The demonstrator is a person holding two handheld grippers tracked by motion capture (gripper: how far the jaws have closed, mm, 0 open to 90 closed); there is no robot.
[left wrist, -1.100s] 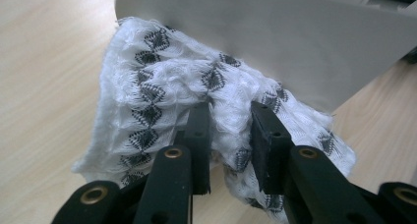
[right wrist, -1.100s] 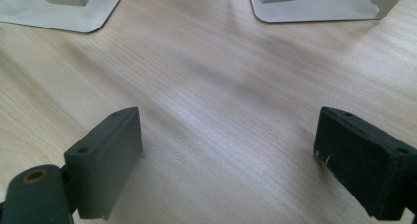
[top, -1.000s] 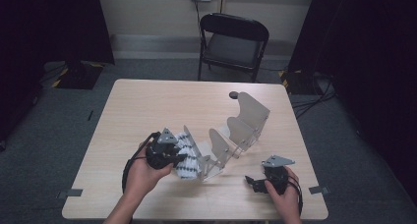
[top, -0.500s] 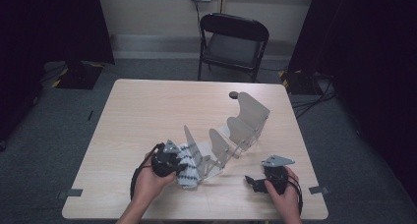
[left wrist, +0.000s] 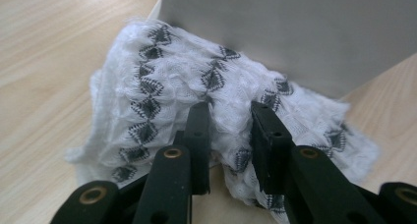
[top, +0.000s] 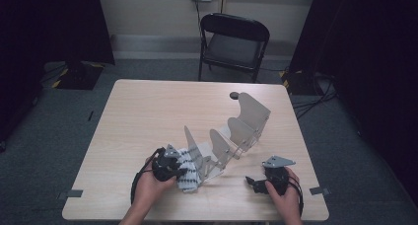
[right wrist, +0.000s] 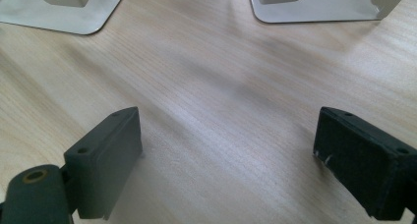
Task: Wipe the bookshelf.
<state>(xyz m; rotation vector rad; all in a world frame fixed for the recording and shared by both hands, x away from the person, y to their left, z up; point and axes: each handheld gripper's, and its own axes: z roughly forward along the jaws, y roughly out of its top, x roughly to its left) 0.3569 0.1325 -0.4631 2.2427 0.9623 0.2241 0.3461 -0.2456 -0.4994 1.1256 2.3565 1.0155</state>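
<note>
Left gripper [left wrist: 230, 135]: the 2 jaws are clamped on a fold of the white patterned cloth [left wrist: 162, 86], which lies bunched on the table [left wrist: 44, 47] directly ahead, pressed against the near grey plate of the metal rack [left wrist: 295, 32]. Right gripper [right wrist: 228, 150]: jaws spread wide, nothing between them, low over bare wood, rack feet [right wrist: 314, 5] beyond.
</note>
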